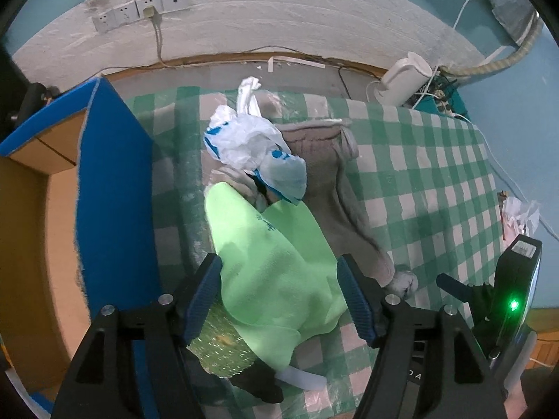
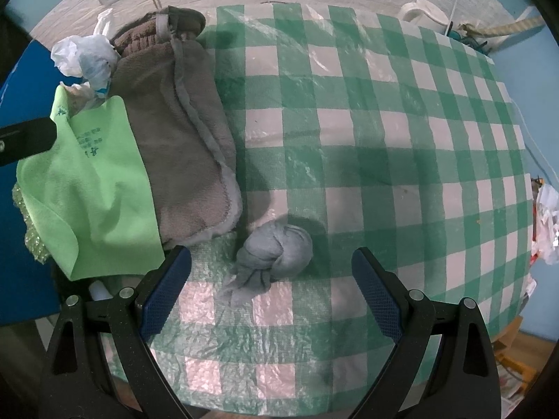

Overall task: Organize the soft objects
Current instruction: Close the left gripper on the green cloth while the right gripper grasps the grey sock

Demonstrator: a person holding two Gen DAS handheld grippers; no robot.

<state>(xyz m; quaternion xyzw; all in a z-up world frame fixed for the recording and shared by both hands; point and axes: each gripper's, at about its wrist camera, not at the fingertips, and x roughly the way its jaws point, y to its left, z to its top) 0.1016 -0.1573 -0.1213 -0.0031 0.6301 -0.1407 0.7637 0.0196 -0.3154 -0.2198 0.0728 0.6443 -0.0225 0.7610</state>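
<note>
While the left hand-held gripper (image 1: 279, 300) stands wide open over a smooth lime-green cloth (image 1: 276, 265), pads clear of it, the right hand-held gripper (image 2: 272, 288), also open and empty, straddles a knotted grey sock (image 2: 276, 256) on the crinkly checked tabletop (image 2: 384, 139), right of a fuzzy brown towel (image 2: 181, 146).

Lime cloth (image 1: 276, 262), grey towel (image 2: 181, 132) (green-white check tablecloth (image 2: 384, 122)).
</note>
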